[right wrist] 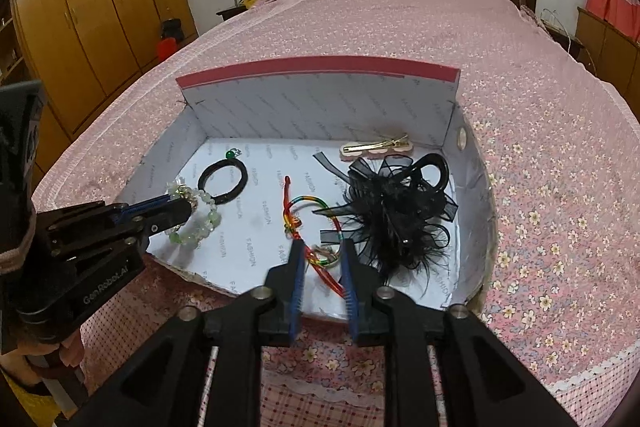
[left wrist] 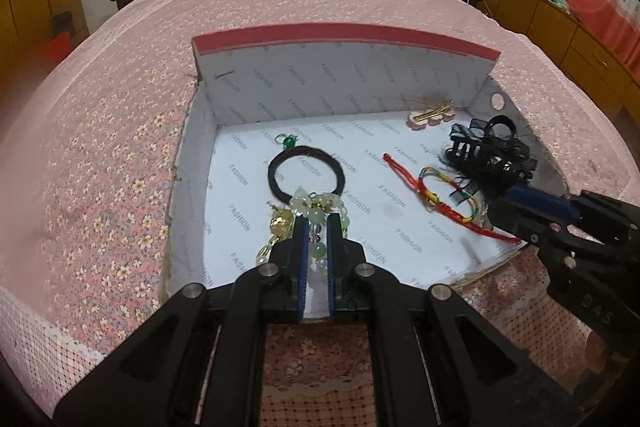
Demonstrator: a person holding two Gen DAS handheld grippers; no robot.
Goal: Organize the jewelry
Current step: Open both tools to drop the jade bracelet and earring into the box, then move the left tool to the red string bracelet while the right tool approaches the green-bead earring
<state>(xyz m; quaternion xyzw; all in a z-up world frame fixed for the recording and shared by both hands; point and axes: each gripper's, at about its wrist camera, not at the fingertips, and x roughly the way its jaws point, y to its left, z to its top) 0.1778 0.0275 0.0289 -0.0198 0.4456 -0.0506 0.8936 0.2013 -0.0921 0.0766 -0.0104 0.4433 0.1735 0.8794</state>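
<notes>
Tongs: left gripper point(left wrist: 317, 223) clamped on bead bracelet point(right wrist: 196, 215) inside box point(right wrist: 316, 67); right gripper point(right wrist: 322, 251) parted narrowly, straddling red cord point(right wrist: 296, 223), pads not pressing, beside black hair bow point(right wrist: 400, 211).

Left tongs point(left wrist: 316, 227) clamped, right tongs point(right wrist: 322, 251) parted

Right gripper point(right wrist: 323, 259) fingers straddle the braided cord point(right wrist: 310, 223) inside the box point(right wrist: 316, 107).
</notes>
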